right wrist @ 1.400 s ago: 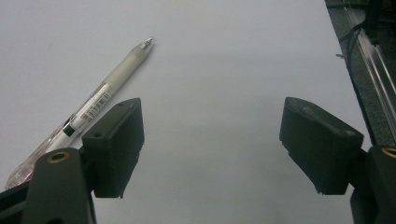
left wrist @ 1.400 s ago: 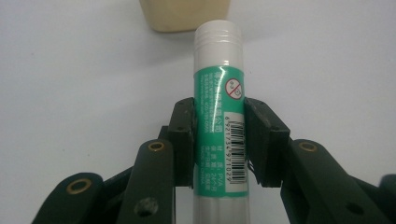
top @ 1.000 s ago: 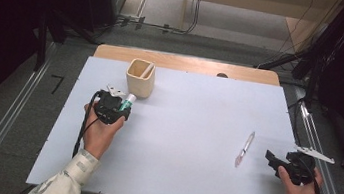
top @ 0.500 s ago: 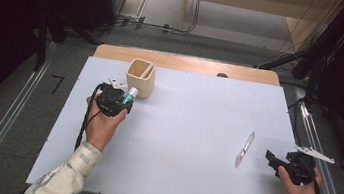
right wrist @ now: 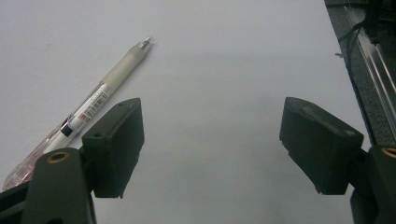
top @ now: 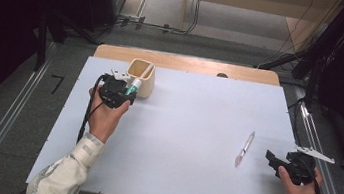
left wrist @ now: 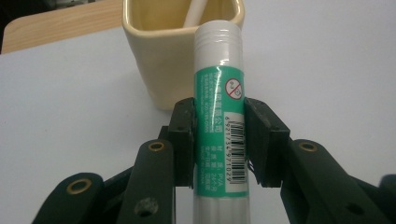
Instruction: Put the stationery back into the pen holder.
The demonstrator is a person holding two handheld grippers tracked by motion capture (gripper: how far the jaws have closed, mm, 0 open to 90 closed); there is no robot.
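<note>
A green and white glue stick point(left wrist: 219, 116) is clamped between the jaws of my left gripper point(left wrist: 218, 140), its capped end pointing at a cream square cup point(left wrist: 161, 51). From above, the left gripper point(top: 128, 90) holds the glue stick point(top: 131, 89) just short of the cup point(top: 141, 78), which has a pale stick point(top: 144, 70) leaning inside. My right gripper point(right wrist: 210, 140) stands open over bare table at the right edge point(top: 272, 160). A clear pen point(right wrist: 84, 112) lies just left of its left jaw; from above the pen point(top: 244, 148) lies apart from that gripper.
A white sheet point(top: 184, 144) covers the table, with a wooden strip point(top: 189, 64) along the far edge. Metal rails point(top: 319, 151) run along both sides. Dark equipment and cables stand beyond the far edge.
My left gripper has carried the glue stick up and away from the person, closer to the cup. The right gripper and the pen have kept still.
</note>
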